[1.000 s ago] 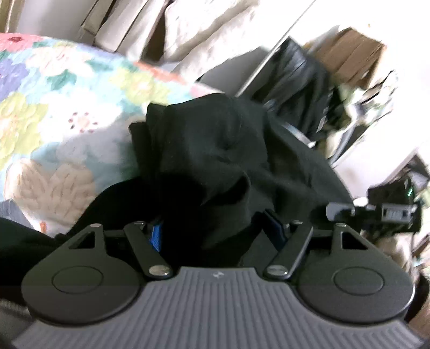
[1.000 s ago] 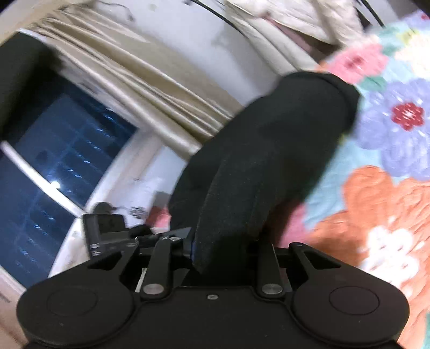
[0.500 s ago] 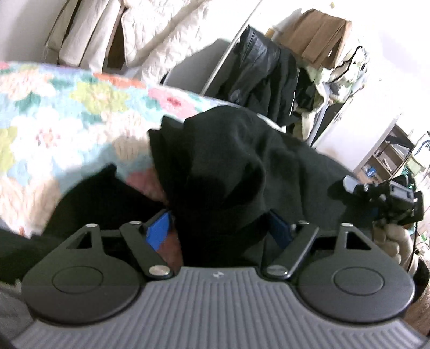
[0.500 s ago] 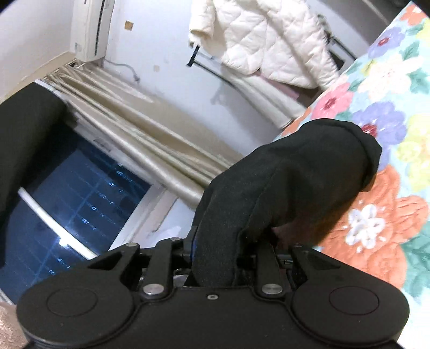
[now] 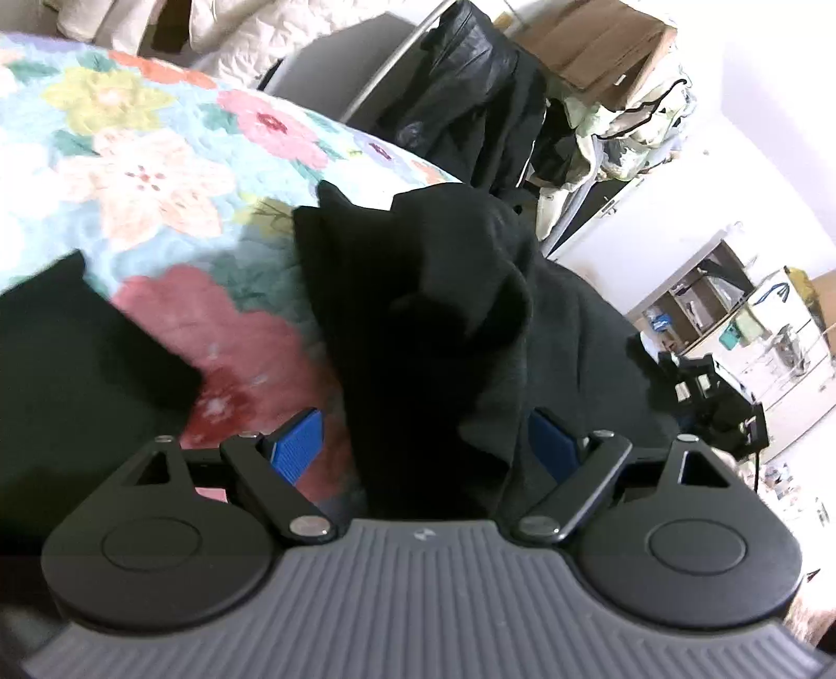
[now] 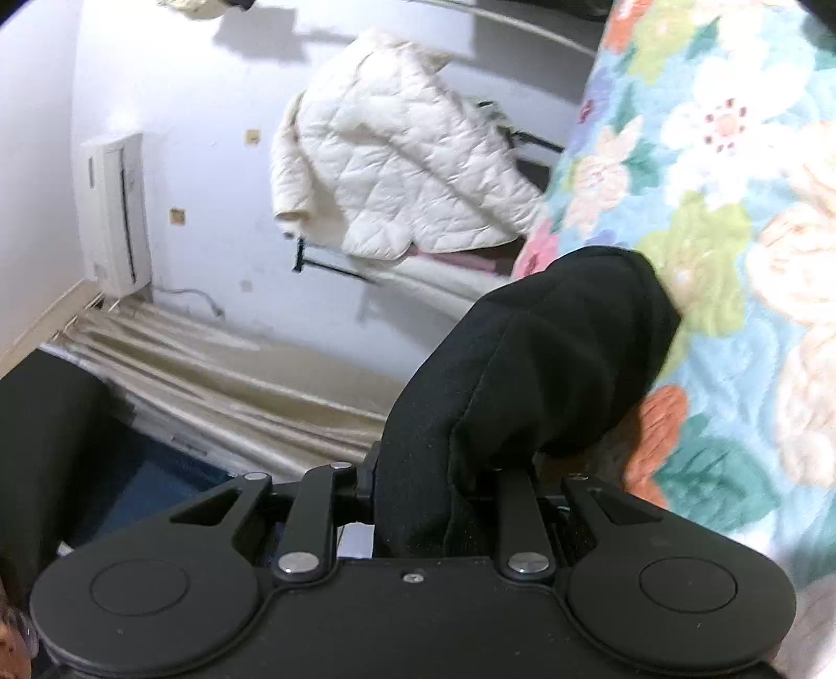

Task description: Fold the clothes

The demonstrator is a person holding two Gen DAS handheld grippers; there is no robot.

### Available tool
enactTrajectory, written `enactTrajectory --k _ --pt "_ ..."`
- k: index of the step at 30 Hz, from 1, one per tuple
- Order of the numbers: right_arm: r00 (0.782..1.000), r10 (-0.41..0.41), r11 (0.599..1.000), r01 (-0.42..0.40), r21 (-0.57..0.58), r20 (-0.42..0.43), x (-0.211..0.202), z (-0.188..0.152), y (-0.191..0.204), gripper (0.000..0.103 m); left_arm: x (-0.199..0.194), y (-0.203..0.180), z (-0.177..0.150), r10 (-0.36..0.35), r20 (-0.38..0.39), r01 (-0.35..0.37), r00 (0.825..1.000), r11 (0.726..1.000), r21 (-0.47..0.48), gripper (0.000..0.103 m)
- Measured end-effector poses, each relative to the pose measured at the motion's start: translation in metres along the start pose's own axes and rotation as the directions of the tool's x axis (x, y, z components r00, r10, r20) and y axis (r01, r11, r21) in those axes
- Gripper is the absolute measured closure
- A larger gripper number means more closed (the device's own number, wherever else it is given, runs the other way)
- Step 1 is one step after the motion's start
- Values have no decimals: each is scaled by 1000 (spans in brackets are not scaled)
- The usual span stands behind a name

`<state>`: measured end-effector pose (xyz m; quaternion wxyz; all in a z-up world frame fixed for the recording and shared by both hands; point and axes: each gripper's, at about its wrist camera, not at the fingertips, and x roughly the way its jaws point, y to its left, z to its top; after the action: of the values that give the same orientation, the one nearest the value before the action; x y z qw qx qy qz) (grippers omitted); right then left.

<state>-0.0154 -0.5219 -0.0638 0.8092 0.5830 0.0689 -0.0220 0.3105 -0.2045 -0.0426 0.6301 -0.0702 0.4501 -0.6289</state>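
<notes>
Left gripper [image 5: 426, 444]: blue-padded fingers [image 5: 295, 444] stood apart, with a thick bunch of the black garment [image 5: 433, 324] filling most of the gap between them. A sliver of floral quilt [image 5: 157, 156] showed between the left pad and the cloth, so contact on that side was not confirmed; the right pad was partly covered by fabric. Whether the fingers actually pinched the cloth could not be told from this view.

The garment rose ahead of the left gripper in a crumpled peak and spread away to its right. A second flat black piece of cloth [image 5: 78, 355] lay on the quilt to the gripper's left, apart from the bunched part. Ahead and to the right, a dark jacket [image 5: 470, 94] hung on a rail, with a cardboard box [image 5: 590, 47] above it. The other gripper's black body [image 5: 705, 391] showed at far right, past the cloth.

Right gripper [image 6: 436, 501]: fingers drawn close together, clamped on a fold of the black garment [image 6: 533, 365]. The cloth humped up forward of the fingers and drooped over toward the quilt [image 6: 731, 183] on the gripper's right. Ahead and left: a white quilted jacket [image 6: 397, 156] hanging against the wall, beige curtains [image 6: 235, 386] below it, and a wall-mounted air conditioner [image 6: 115, 209] at far left.
</notes>
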Motion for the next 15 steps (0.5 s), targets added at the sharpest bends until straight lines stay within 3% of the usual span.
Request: enactTrajectory --k 2,4,7,10,11,12,14,15 --pt "1000 1 1000 -1 -5 -1 0 5 -2 76 20 8 6 9 -23 -9 1000 1000 -5 15" --pt "1000 0 1000 0 -12 -2 0 8 -4 76 40 18 11 2 -58 -3 998 1000 -8 0" --pt "1000 -8 1000 8 -18 -4 3 8 -7 76 70 37 12 -126 -97 116 987 988 -100 0" --pt "1000 6 1000 -6 -18 -21 -2 9 -15 76 87 37 12 -215 -78 205 973 971 -124 1" --pt "1000 11 1000 -12 -19 -29 -3 10 -16 76 92 32 11 -261 -84 252 962 962 -104 5" --pt "999 0 999 -1 -40 -35 -3 10 -16 74 97 28 10 -292 -88 282 952 953 -108 18" --pt "998 -52 994 48 -95 -47 -4 11 -12 70 100 24 4 -294 -73 284 953 951 -118 39" --pt "994 -99 987 91 -133 -55 -5 10 -8 65 96 22 1 -294 -56 287 954 952 -111 55"
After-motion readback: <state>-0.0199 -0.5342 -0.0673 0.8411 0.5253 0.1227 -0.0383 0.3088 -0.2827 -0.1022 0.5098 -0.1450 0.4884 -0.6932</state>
